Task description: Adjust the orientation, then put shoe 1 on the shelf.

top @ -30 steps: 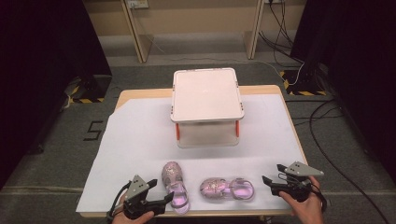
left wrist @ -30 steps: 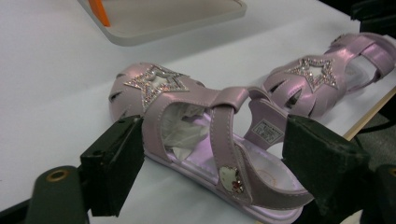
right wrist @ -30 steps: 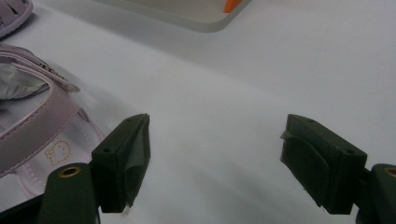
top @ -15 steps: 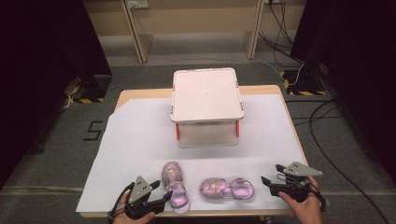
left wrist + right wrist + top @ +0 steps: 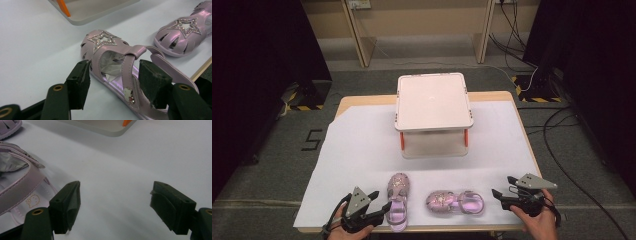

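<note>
**A:** What is happening, from the left?

**B:** The left claw (image 5: 113, 80) has just been closing around the near sandal (image 5: 397, 202) at the desk's (image 5: 362, 145) front edge. Its pads flank the ankle strap, seemingly clenched on it.

**A:** And rightward?

**B:** The second sandal (image 5: 455, 203) lies beside it. The right claw (image 5: 115, 205) is released, empty.

**A:** Next?

**B:** Probably lifting toward the white rack (image 5: 433, 100).

Floor: grey carpet (image 5: 272, 165), with cables (image 5: 572, 150) trailing at right.
Walls: black curtains (image 5: 257, 60) hung at both sides.
Tabletop: wooden tabletop (image 5: 362, 101) under white sheet (image 5: 357, 150).
</note>
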`<state>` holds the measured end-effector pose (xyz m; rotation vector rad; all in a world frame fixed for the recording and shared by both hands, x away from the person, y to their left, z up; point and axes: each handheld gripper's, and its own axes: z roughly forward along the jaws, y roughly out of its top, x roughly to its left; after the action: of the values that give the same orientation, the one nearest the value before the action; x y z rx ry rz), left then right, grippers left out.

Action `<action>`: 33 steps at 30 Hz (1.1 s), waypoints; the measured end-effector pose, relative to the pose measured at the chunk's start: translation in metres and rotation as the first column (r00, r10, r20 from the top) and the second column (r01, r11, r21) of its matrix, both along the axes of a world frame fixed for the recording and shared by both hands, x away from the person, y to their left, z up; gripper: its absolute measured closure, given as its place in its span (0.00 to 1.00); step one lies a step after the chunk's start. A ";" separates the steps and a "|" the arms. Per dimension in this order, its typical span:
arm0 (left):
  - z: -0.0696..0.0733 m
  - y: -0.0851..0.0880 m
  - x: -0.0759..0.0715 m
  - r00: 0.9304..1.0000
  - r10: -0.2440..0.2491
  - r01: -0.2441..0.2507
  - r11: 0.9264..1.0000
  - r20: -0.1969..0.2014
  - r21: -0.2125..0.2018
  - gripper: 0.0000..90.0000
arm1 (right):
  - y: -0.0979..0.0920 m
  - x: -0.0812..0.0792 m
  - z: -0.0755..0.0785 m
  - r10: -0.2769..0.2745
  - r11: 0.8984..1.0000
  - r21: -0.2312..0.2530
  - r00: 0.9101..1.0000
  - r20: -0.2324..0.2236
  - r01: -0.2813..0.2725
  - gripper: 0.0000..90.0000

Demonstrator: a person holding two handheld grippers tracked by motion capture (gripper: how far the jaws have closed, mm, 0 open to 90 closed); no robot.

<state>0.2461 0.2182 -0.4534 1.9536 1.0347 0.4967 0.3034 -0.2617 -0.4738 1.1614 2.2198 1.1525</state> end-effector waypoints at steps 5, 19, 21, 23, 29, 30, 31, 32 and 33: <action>0.001 -0.008 -0.002 1.000 -0.030 0.030 1.000 0.005 -0.004 0.41 | -0.001 0.000 0.000 -0.004 1.000 0.001 1.000 0.001 0.004 0.27; -0.009 -0.023 0.015 0.997 -0.074 0.074 0.996 0.013 0.041 0.47 | -0.006 -0.001 -0.002 -0.014 1.000 0.013 1.000 0.001 0.014 0.27; -0.010 -0.024 0.016 0.997 -0.076 0.075 0.996 0.023 0.045 0.50 | -0.006 -0.002 -0.002 -0.016 1.000 0.013 1.000 -0.001 0.016 0.27; -0.011 -0.023 0.018 0.996 -0.078 0.077 0.996 0.032 0.038 0.53 | -0.006 -0.002 -0.002 -0.018 1.000 0.011 1.000 -0.002 0.018 0.27; -0.013 -0.025 0.020 0.993 -0.104 0.102 0.994 0.054 0.037 0.65 | -0.007 -0.003 -0.002 -0.016 1.000 0.011 1.000 -0.001 0.016 0.27; -0.013 -0.026 0.020 0.992 -0.105 0.101 0.994 0.068 0.052 0.67 | -0.007 -0.003 -0.002 -0.017 1.000 0.010 1.000 0.000 0.017 0.27; -0.012 -0.027 0.019 0.991 -0.108 0.103 0.993 0.083 0.062 0.69 | -0.007 -0.002 -0.002 -0.015 1.000 0.011 1.000 -0.002 0.015 0.27; -0.012 -0.028 0.019 0.989 -0.111 0.104 0.992 0.095 0.077 0.72 | -0.007 -0.002 -0.002 -0.015 1.000 0.011 1.000 0.000 0.015 0.28; -0.012 -0.028 0.018 0.987 -0.115 0.105 0.990 0.115 0.091 0.74 | -0.006 -0.002 -0.002 -0.013 1.000 0.009 1.000 0.001 0.013 0.27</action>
<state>0.2637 0.1903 -0.4650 2.0170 0.8370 0.5967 0.3019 -0.2680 -0.4760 1.1764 2.2053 1.1587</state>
